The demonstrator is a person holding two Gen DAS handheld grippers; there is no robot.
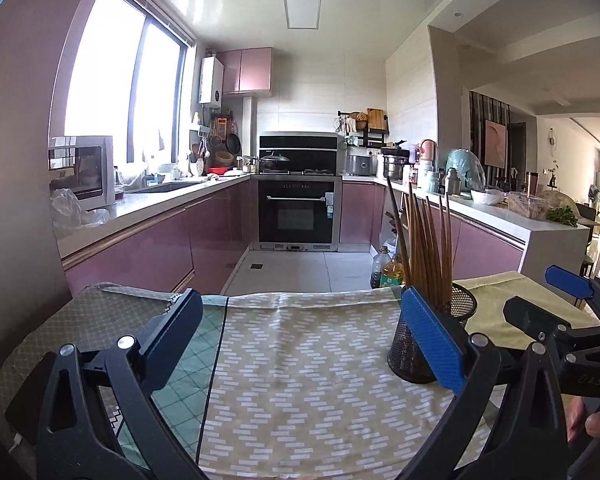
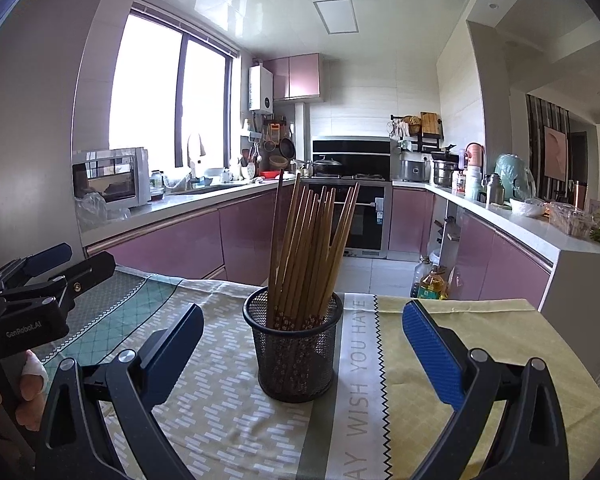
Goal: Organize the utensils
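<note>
Lettering "WISH YOU HAVE" is printed on the pale patterned tablecloth [image 2: 360, 360]; "GenRobot.AI" is marked on the left gripper [image 2: 66, 260], seen at nine o'clock. Brown wooden chopsticks [image 2: 312, 248] are stood upright in a black wire-mesh cylindrical holder [image 2: 294, 356], centred between the right gripper [image 2: 302, 326] jaws, held wide apart. Left jaws are likewise spread, empty.
</note>
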